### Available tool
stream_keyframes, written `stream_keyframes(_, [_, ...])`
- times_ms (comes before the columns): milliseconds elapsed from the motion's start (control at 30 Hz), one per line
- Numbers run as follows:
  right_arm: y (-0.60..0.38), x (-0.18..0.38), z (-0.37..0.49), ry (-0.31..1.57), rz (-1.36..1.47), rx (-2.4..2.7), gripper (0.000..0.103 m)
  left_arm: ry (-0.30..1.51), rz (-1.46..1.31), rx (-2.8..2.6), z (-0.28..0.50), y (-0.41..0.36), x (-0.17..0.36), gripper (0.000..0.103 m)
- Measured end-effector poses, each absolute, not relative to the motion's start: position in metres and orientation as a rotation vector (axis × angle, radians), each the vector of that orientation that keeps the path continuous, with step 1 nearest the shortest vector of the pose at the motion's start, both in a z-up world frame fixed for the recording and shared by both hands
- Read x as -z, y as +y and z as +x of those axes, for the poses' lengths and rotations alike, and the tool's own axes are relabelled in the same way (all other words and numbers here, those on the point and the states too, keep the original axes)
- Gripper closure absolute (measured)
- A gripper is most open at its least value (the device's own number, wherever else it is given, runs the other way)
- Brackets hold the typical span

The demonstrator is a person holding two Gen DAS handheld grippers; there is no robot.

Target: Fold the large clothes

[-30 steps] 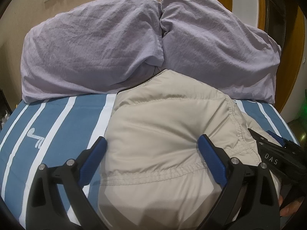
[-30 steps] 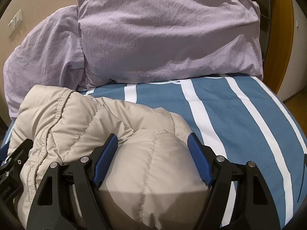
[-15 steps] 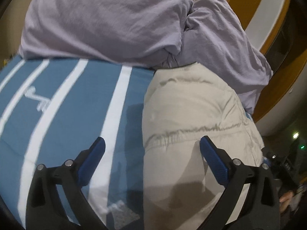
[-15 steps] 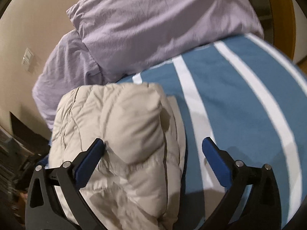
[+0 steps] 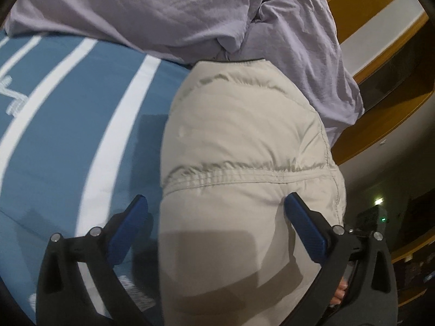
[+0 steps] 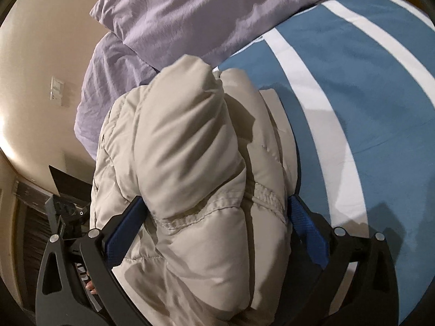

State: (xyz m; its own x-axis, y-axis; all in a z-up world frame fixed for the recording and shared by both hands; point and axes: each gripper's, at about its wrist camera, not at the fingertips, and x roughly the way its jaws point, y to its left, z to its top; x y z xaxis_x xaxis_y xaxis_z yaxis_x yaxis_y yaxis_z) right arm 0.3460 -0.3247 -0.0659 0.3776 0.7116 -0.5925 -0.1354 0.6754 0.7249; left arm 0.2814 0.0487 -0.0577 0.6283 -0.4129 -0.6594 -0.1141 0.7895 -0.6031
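Puffy beige jacket (image 5: 239, 141), quilted in fat padded sections with gathered stitch lines across them, lies bundled on the bed (image 5: 68, 114) close to the pillows. Its cloth is smooth and faintly shiny, and one thick rolled fold (image 6: 190, 146) runs along the top of the heap like a bolster. A puckered seam (image 5: 244, 176) crosses the near part of it.

The left tool (image 5: 214, 225) stands with its jaws wide apart, black arms tipped with blue ribbed pads; the jacket's near end bulges between them, its edge close to the left pad and its surface against or very near the right one, with no squeeze showing. The right tool (image 6: 217, 217) has just been opening and now stands just as wide, the padded bulk filling the space between its pads without being pinched.

The bedcover is a flat-woven blue with broad white stripes (image 6: 312, 87) and a small pale embroidered mark (image 5: 13, 97). Two lilac pillows (image 5: 152, 8) in crinkled, softly creased cases lean together at the head of the bed, the jacket's far end touching them. A white switch plate (image 6: 56, 89) sits on the cream wall.
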Motion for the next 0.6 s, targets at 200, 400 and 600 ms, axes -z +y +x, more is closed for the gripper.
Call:
stream_keyframes(200, [-0.326, 0.074, 0.348, 1.073, 0.684, -0.625, 0.001, 0.9, -0.751, 0.243, 0.288, 0.05, 0.069, 0.002])
stream_keyframes(400, [-0.322, 0.076, 0.35, 1.047, 0.731, -0.68, 0.013, 0.893, -0.758, 0.265, 0.292, 0.049, 0.068, 0.006])
stream_keyframes(600, [-0.313, 0.065, 0.354, 0.998, 0.734, -0.704, 0.038, 0.873, -0.755, 0.274, 0.296, 0.06, 0.058, 0.023])
